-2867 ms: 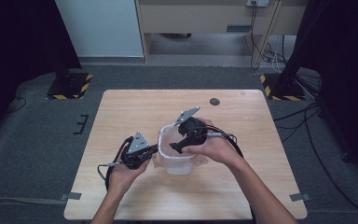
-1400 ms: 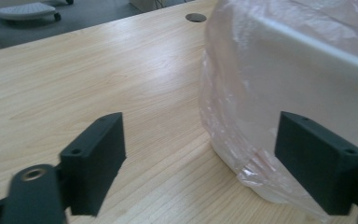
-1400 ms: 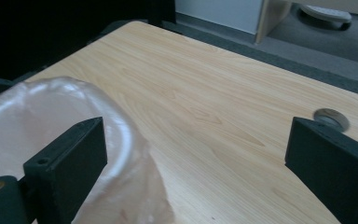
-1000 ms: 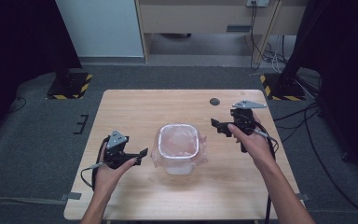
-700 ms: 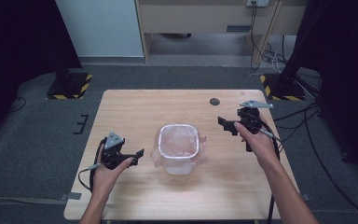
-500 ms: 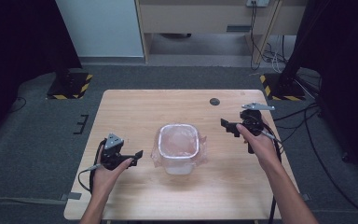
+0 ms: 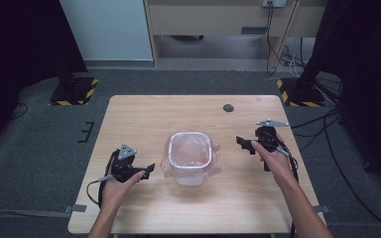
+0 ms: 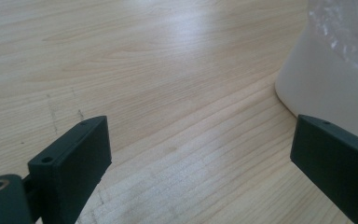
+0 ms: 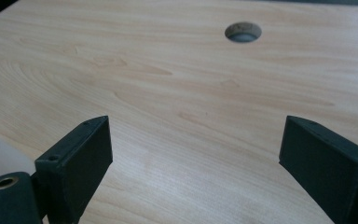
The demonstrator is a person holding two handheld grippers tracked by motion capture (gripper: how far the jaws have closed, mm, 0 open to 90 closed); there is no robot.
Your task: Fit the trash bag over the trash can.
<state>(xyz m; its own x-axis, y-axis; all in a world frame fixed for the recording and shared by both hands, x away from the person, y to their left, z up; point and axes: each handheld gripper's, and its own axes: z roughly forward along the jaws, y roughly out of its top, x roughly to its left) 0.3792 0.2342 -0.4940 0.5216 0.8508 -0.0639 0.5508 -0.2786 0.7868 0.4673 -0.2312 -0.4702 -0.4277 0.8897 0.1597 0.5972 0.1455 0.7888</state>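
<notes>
Left gripper (image 7: 148, 170): jaws spread wide, empty, low over the light wooden table (image 7: 144, 119), pointing right at the bin. Right gripper (image 7: 244, 144): jaws likewise spread, empty, pointing left. Between them, at table centre, stands the translucent white square plastic bin lined with a thin clear plastic bag (image 7: 190, 157), upright, bag edge folded over the rim. Left gripper lies near the bin wall (image 8: 317, 88); right one sits farther off. Judgement: left hand has the shorter reach.
</notes>
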